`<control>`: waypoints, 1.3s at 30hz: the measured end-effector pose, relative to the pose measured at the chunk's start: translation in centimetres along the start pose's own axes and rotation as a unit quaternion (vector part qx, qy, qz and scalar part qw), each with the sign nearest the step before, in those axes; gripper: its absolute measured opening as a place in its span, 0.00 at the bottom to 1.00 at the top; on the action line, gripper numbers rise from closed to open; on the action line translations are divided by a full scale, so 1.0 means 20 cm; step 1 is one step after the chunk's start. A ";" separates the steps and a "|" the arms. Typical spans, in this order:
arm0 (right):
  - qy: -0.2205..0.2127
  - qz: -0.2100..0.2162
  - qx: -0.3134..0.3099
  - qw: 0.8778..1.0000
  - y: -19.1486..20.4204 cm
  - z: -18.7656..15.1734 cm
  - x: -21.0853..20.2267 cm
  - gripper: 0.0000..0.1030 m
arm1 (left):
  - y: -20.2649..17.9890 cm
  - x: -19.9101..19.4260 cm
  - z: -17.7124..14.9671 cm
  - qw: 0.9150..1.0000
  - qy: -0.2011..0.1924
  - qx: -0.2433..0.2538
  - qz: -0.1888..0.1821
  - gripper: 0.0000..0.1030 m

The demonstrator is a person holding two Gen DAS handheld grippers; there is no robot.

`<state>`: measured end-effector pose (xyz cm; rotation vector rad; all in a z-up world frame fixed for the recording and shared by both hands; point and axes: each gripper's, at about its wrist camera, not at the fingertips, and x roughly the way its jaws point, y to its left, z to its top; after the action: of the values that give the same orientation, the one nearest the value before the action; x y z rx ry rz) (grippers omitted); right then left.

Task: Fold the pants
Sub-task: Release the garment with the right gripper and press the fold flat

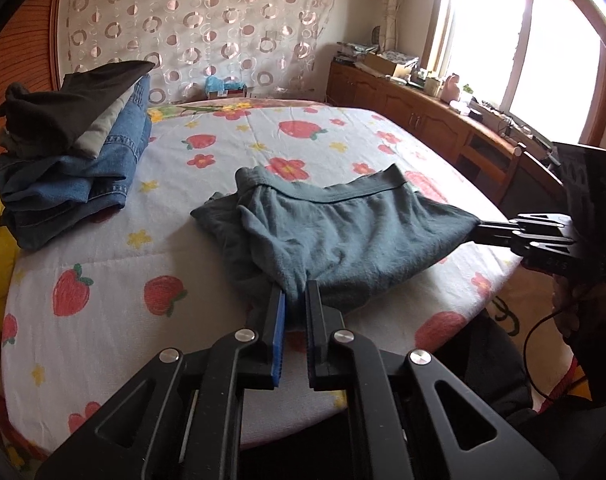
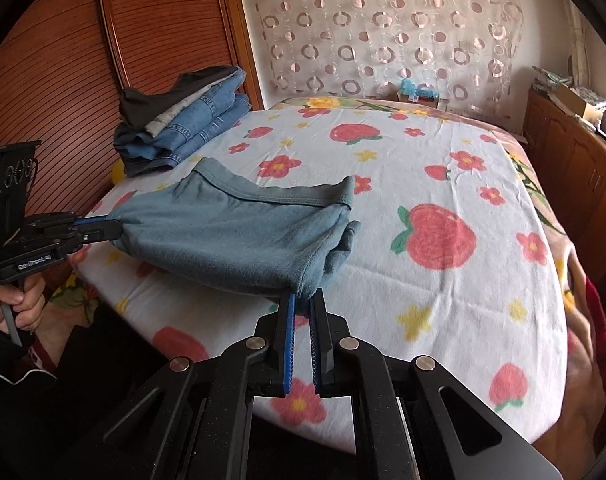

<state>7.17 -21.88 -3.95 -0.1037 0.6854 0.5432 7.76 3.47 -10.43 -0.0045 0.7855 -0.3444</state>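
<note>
The grey-green knit pants (image 1: pixel 343 232), already doubled over, lie near the bed's (image 1: pixel 183 240) front edge, well apart from the stack of folded jeans (image 1: pixel 75 184). Each near corner is pinched: the left hand-held gripper (image 1: pixel 295 292) and the right hand-held gripper (image 2: pixel 303 300) are clamped on cloth. I judge the fabric light, soft and floppy, so 2 corner grips suit it.

"GenRobot.AI" on left hand-held gripper (image 2: pixel 117 233)
</note>
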 end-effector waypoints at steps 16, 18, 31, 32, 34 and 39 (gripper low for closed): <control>0.009 -0.009 -0.003 1.000 0.04 -0.01 0.01 0.06 | 0.06 -0.02 0.01 1.000 -0.013 -0.013 0.013 0.66; 0.007 -0.008 -0.002 1.000 0.03 -0.01 0.00 0.06 | 0.08 -0.01 0.02 1.000 -0.017 -0.019 0.013 0.81; -0.018 -0.027 0.008 0.999 0.00 0.04 -0.07 0.06 | 0.10 0.09 0.12 0.999 -0.019 -0.025 0.034 0.81; -0.019 -0.028 0.010 0.999 0.00 0.04 -0.06 0.06 | 0.10 0.10 0.12 0.999 -0.018 -0.024 0.035 0.81; -0.022 -0.033 0.015 0.999 -0.01 0.06 -0.04 0.08 | 0.09 0.12 0.12 0.999 -0.016 -0.023 0.034 0.81; -0.030 -0.039 0.023 0.999 -0.02 0.08 0.02 0.21 | 0.09 0.16 0.12 0.999 -0.008 -0.021 0.036 0.81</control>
<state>8.60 -21.52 -2.99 -0.0705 0.6329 0.4535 12.15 3.89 -11.19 -0.0189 0.7746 -0.2602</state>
